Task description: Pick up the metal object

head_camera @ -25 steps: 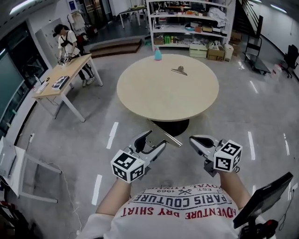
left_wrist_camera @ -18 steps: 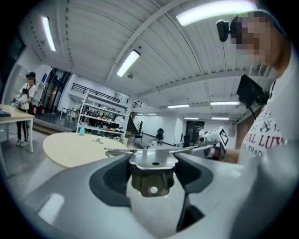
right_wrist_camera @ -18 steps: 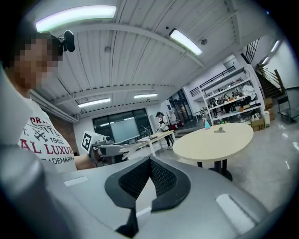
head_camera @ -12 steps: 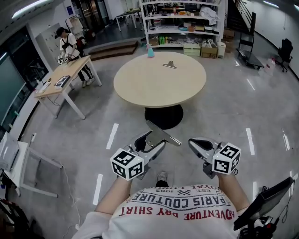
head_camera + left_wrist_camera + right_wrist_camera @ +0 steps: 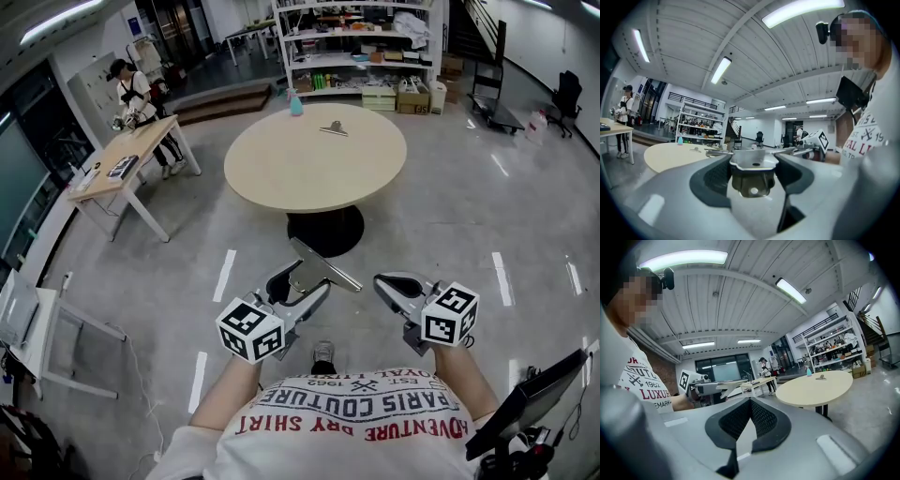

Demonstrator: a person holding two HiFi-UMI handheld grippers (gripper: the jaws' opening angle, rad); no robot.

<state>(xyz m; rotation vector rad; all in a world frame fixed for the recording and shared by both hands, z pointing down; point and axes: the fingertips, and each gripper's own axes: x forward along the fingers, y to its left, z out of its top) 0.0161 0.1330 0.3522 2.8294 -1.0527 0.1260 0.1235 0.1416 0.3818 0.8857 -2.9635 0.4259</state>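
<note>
Metal object (image 5: 325,273): we hold it clamped in our left gripper (image 5: 302,285), a bent silver plate sticking out toward 1 o'clock above the floor. In the left gripper view the dark pads press on both sides of the plate, which fills the gap between them. Our right gripper (image 5: 392,284) is just beside the left one, at its 3 o'clock, with jaws together and nothing in them. At 12 o'clock, well apart from both grippers, stands a round table (image 5: 319,169) with a clip (image 5: 333,128) and a blue bottle (image 5: 296,105) near its far edge. At 10 o'clock a person (image 5: 139,92) stands by a desk (image 5: 127,150).
</note>
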